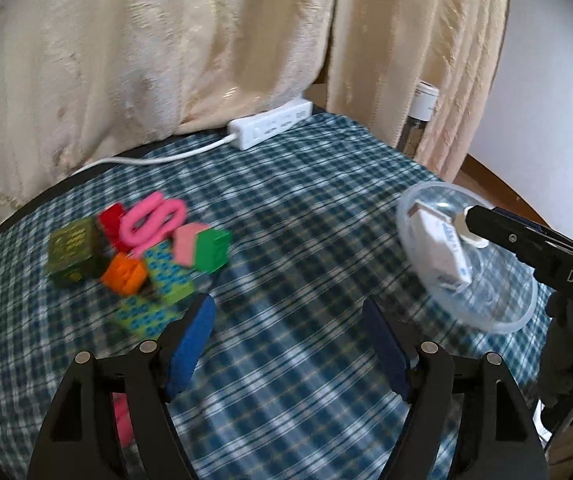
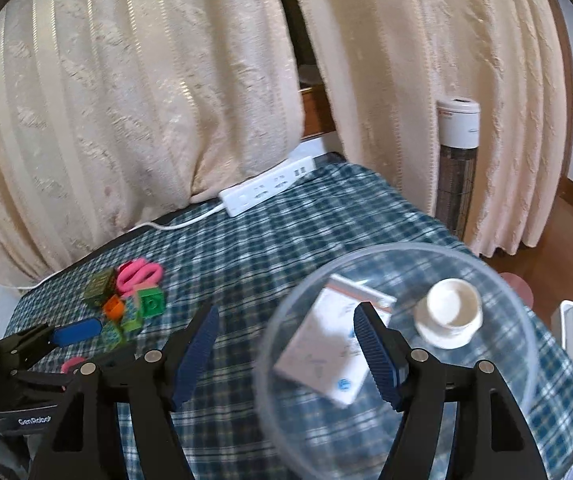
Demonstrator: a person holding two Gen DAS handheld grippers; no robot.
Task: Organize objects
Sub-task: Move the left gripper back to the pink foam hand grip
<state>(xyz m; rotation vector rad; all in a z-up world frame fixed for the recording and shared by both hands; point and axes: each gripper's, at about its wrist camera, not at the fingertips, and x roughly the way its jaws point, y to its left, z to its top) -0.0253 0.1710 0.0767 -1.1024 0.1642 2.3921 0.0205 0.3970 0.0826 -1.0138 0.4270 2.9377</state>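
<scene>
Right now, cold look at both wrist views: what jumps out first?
A bright pile of toy blocks with pink scissors on top sits on the left of the checked tablecloth. On the right, a clear plastic bowl holds a white packet and a small white cup. A white power strip lies at the back by the cream curtain.

Soft daylight is filtering through the cream curtains (image 1: 206, 40) at the far side, leaving both views evenly lit and fairly bright. Motion blur is smearing the toy blocks (image 1: 134, 256) and the checked cloth (image 1: 286, 240). Glare is glinting on the clear bowl (image 2: 518, 304). Fisheye distortion is bending straight lines, and dark vignetting is closing in at the corners.
</scene>
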